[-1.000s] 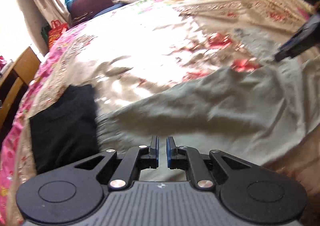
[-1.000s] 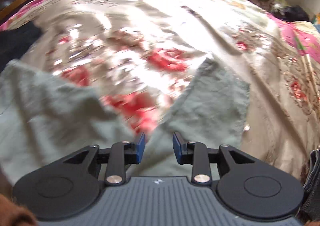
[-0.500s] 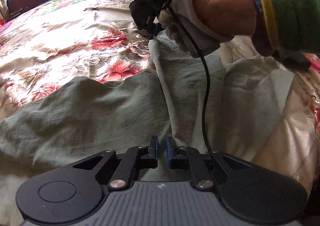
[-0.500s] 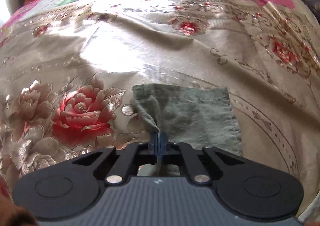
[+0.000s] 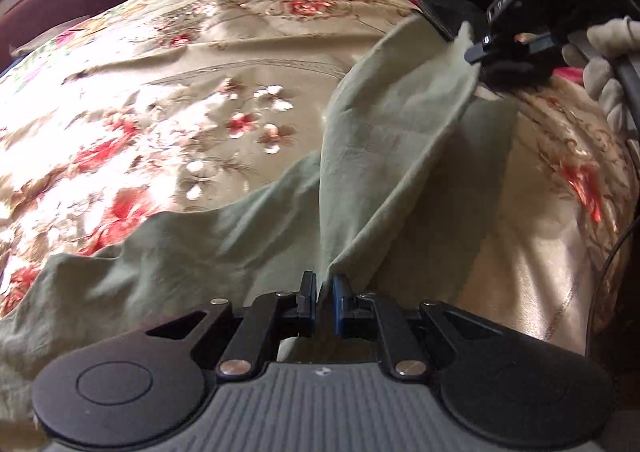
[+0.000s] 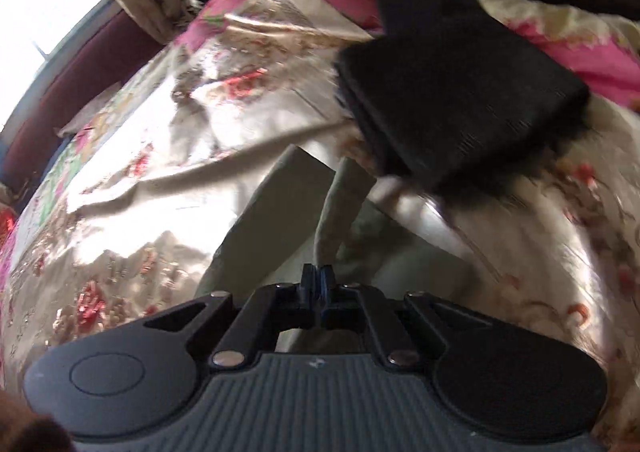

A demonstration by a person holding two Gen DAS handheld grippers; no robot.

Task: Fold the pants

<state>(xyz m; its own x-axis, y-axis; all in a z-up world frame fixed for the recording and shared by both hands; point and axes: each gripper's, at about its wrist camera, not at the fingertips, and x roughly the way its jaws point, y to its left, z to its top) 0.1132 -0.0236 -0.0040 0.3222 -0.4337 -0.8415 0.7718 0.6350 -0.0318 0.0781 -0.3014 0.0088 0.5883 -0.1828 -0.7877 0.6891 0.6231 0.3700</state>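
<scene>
Both tools, left and right, pinched on green pants, raised above floral bedspread.

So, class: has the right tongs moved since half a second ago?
Yes. The right tongs have lifted the pants leg off the floral bedspread, and now face the folded black garment.

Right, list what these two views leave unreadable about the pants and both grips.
- Left gripper: whether the pads pinch the pants is hidden by the fold, left view.
- Right gripper: shut on cloth, but which part is blurred, right view.
- Waistband: cut off by the lower edge, both views.
- Black folded garment: smeared by motion.
</scene>
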